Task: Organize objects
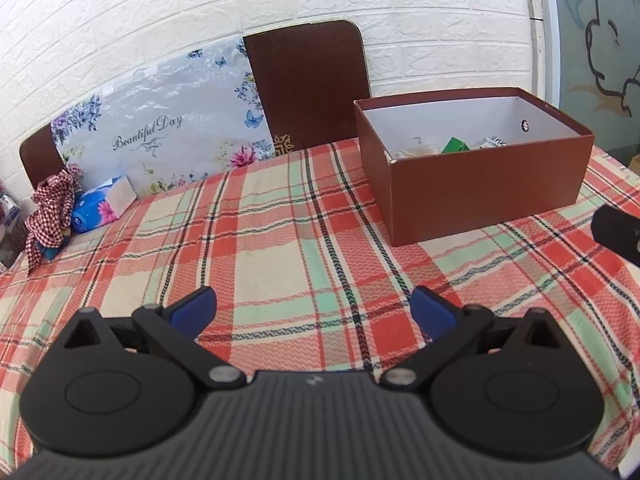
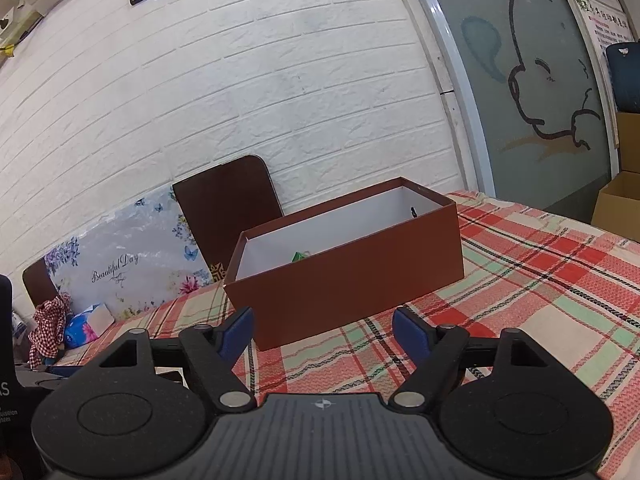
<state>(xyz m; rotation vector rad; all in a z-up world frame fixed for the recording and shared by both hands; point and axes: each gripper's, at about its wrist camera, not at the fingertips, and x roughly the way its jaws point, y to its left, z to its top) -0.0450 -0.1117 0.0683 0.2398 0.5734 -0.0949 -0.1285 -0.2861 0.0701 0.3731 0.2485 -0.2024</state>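
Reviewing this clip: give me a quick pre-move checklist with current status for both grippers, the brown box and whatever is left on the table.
1. Left gripper open and holding nothing: ok.
2. Right gripper open and holding nothing: ok.
3. Brown box upright, lid off, opening unobstructed: ok.
4. Box already holds items, including a green packet; spare room inside: cannot tell.
5. Loose items remain at the far left of the table: blue tissue pack and checkered cloth: not ok.
6. Plaid tablecloth between grippers and box free of obstacles: ok.
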